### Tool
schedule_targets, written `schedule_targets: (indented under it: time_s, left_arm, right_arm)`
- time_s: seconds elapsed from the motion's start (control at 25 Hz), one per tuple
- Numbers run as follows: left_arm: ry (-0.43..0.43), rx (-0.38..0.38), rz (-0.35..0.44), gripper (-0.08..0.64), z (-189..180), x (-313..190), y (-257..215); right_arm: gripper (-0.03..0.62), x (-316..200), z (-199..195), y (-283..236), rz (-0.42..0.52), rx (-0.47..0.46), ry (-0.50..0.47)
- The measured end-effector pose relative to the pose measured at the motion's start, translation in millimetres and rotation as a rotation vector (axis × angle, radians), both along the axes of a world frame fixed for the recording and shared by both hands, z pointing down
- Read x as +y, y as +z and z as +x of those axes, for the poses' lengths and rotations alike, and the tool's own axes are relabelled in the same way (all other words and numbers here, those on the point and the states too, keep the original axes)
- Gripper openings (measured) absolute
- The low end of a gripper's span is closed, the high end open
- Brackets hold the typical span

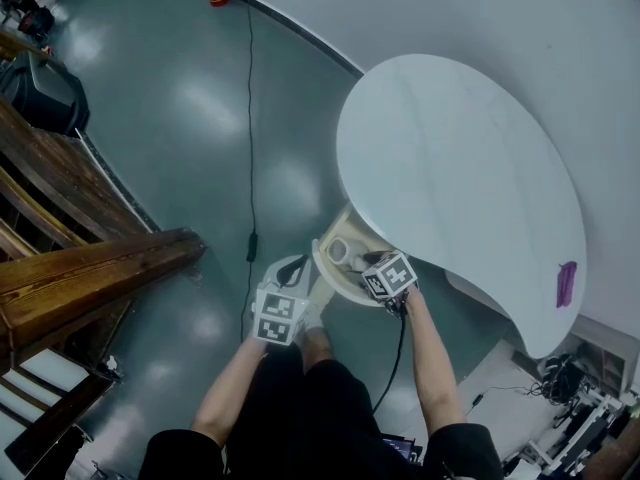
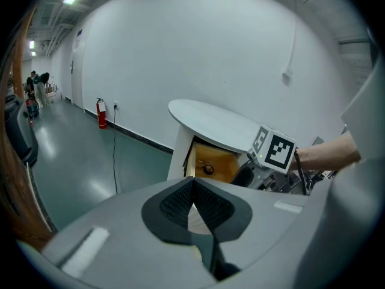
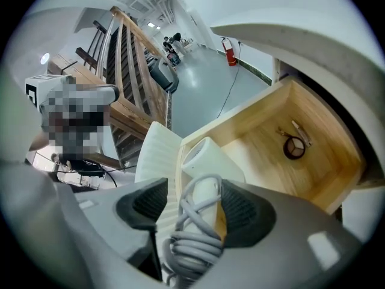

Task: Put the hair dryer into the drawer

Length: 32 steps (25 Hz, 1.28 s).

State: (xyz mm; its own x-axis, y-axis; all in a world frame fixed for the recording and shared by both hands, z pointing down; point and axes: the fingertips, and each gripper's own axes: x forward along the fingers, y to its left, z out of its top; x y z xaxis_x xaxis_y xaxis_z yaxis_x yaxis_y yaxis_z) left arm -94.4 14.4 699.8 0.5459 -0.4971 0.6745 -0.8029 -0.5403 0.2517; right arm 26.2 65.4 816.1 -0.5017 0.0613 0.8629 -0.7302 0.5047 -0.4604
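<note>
Right gripper (image 3: 191,212): clamped on the hair dryer (image 3: 209,161), with its grey cord (image 3: 192,245) bunched between the pads.
Hair dryer: pointing ahead of those jaws, over the near wall of the open drawer (image 3: 258,146).
Left gripper (image 2: 194,205): pads pressed together, nothing held.
Drawer contents: small dark ring (image 3: 294,147).

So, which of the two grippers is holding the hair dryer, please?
The right gripper, by the open drawer; the left gripper is shut on nothing.

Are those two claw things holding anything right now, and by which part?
The right gripper holds the white hair dryer by its handle, where the grey cord is wound round it. The left gripper is shut on nothing.
</note>
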Motion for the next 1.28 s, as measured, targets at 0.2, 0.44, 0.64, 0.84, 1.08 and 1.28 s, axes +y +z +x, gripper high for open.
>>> schedule_targets:
  time_s: [0.2, 0.44, 0.64, 0.84, 1.08, 1.28]
  left_arm:
    - [0.015, 0.001, 0.014, 0.006, 2.6, -1.7, -10.6]
    - [0.033, 0.014, 0.031, 0.006, 5.7, -2.2, -24.8]
    - [0.055, 0.024, 0.046, 0.006, 13.5, -2.3, -37.7]
    - [0.077, 0.025, 0.06, 0.006, 19.6, -2.6, -52.3]
    - [0.101, 0.027, 0.096, 0.006, 27.2, -1.5, -77.9]
    - [0.116, 0.037, 0.134, 0.006, 32.7, 0.4, -109.0]
  right_arm:
    - [0.27, 0.5, 1.1, -12.0, 0.023, 0.002, 0.019]
    - [0.27, 6.1, 1.5, -29.3, 0.038, -0.006, 0.046]
    - [0.27, 7.9, 4.8, -43.6, 0.065, -0.016, 0.078]
    - [0.262, 2.7, 4.2, -72.3, 0.118, -0.048, 0.138]
    - [0.246, -4.4, 6.2, -110.9, 0.216, -0.059, 0.216]
    - [0.17, -12.6, 10.0, -155.8, 0.353, -0.047, 0.31]
